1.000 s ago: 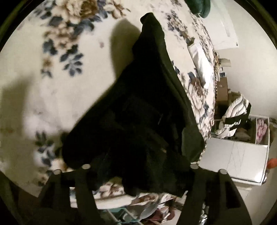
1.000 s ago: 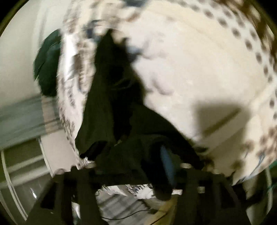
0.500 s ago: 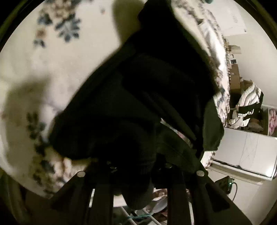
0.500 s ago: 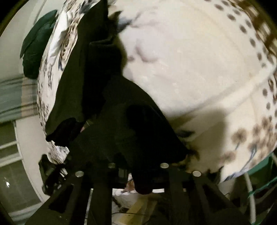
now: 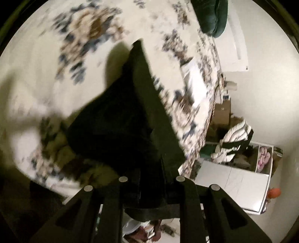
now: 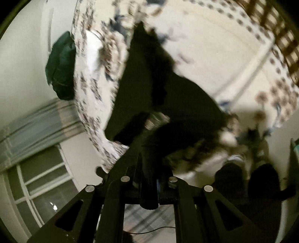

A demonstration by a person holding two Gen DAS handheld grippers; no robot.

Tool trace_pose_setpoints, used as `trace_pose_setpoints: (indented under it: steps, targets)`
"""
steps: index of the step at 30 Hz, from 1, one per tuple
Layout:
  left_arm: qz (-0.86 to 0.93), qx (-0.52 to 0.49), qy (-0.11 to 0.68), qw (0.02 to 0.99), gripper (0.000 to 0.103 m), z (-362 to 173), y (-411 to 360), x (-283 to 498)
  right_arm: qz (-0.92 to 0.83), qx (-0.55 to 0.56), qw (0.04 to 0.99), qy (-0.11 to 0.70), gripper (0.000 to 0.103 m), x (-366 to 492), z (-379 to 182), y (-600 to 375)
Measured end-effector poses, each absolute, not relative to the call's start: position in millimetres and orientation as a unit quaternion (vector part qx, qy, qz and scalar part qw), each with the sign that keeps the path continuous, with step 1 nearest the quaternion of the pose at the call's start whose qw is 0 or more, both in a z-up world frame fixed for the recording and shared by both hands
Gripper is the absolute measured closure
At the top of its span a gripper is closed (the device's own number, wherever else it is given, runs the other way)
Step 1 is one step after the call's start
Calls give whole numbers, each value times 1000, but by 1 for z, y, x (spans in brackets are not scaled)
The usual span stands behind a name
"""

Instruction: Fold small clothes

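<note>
A black garment [image 5: 119,119] hangs stretched above the floral bedspread [image 5: 46,89], its far end still lying on the bed. My left gripper [image 5: 150,179] is shut on its near edge, and dark cloth bunches between the jaws. In the right wrist view the same black garment [image 6: 177,104] rises from the bed to my right gripper [image 6: 149,179], which is shut on another part of that near edge. Both views are blurred by motion.
A dark green pillow [image 5: 213,16] lies at the head of the bed [image 6: 59,67]. Beside the bed stand a white cabinet [image 5: 233,187] with clothes piled on it and cardboard boxes [image 5: 222,112]. A window [image 6: 37,187] is low on the left. A person's dark feet [image 6: 248,185] are on the floor.
Both grippers went from open around the garment's edge to shut on it. They then rose, lifting the near edge off the bed so the cloth hangs taut.
</note>
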State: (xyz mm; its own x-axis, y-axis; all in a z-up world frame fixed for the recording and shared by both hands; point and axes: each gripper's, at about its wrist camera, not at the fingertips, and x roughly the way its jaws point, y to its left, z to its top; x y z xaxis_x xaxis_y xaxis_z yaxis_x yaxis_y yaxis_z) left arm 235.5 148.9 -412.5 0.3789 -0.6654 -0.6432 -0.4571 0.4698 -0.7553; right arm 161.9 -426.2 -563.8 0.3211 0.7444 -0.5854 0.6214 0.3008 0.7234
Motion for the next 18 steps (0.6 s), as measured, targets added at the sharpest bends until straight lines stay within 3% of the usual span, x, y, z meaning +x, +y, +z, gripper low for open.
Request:
trace_pose_setpoints:
  steps: [5,9,11,12,14,16,18]
  targets:
    - [-69,-486,554,673,88,-441,143,330,46,594,580,555,93,236,-556,-424]
    - [-67,-510,553,655,88,-472,154,383,27,595,586,550,92,321,-589,-418]
    - [-71,-537,552,634,77,-480,160,397,22,596,585,550,88,351,-608,-416]
    - [-73,-555,540,629,67,-479,164,404,16,595,583,553,83,368,-617,-417]
    - [-84,-568,512,639,61,-469,172,413,19,608,584,537,45,384,-625,-418]
    - [-89,-565,505,647,49,-457,177,417,38,622,599,503,22,393,-617,-422]
    - [-104,-543,505,663,46,-442,176,422,49,616,612,493,19,397,-607,-424]
